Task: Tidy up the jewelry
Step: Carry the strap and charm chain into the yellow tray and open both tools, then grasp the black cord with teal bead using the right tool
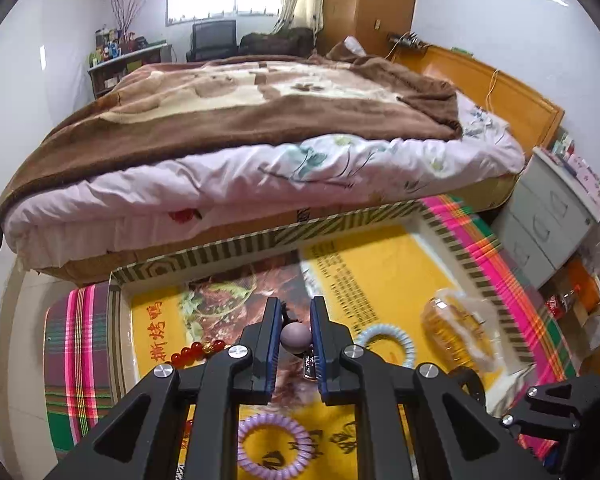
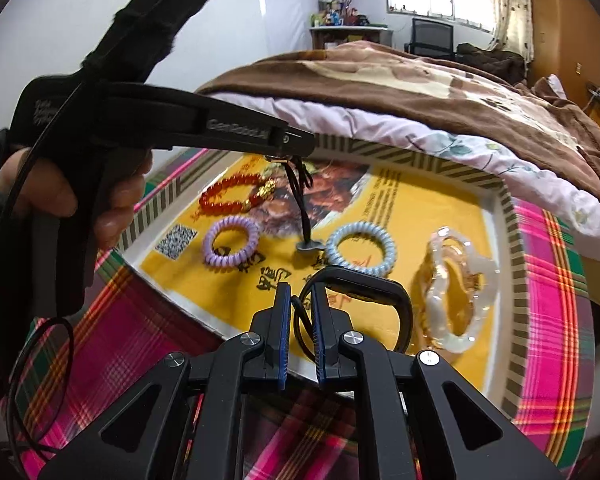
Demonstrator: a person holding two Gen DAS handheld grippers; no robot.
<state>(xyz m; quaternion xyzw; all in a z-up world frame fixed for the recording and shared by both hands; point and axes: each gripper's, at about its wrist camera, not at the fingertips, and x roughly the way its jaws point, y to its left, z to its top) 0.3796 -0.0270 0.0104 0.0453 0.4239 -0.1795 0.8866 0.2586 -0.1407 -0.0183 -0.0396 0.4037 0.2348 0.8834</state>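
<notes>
Beside the bed (image 1: 260,128), on a plaid-covered counter (image 2: 548,280), sits a shallow tray (image 2: 514,240) with a striped rim and a yellow printed floor, and the jewelry lies loose across it. Judging by the layout, the step in hand is the lifting of one piece: the left gripper (image 1: 296,320) is pinching a corded pendant necklace (image 2: 305,208) by its top end, a mauve bead (image 1: 296,335) caught between the blue pads, while the black cord hangs down and its dark pendant seems to touch or nearly touch the tray floor between the two coil bands. The right gripper (image 2: 300,300) hovers low over the near edge of the tray with its fingers nearly pressed together around the thin end of a black band (image 2: 396,300) — whether it truly grips that band or merely straddles it, I cannot tell. The next move likely calls for raising the necklace clear so the pendant does not drag or swing into its neighbours, then carrying it to wherever it belongs; no separate box or compartment is visible, so the destination is unclear. Counted on the tray: one red beaded bracelet (image 2: 236,196) with a gold charm, two spiral coil hair ties — one purple (image 2: 230,242) and one pale blue (image 2: 360,250) — one clear, wavy-rimmed glass dish (image 2: 456,280), one black band, and the one necklace in hand.
</notes>
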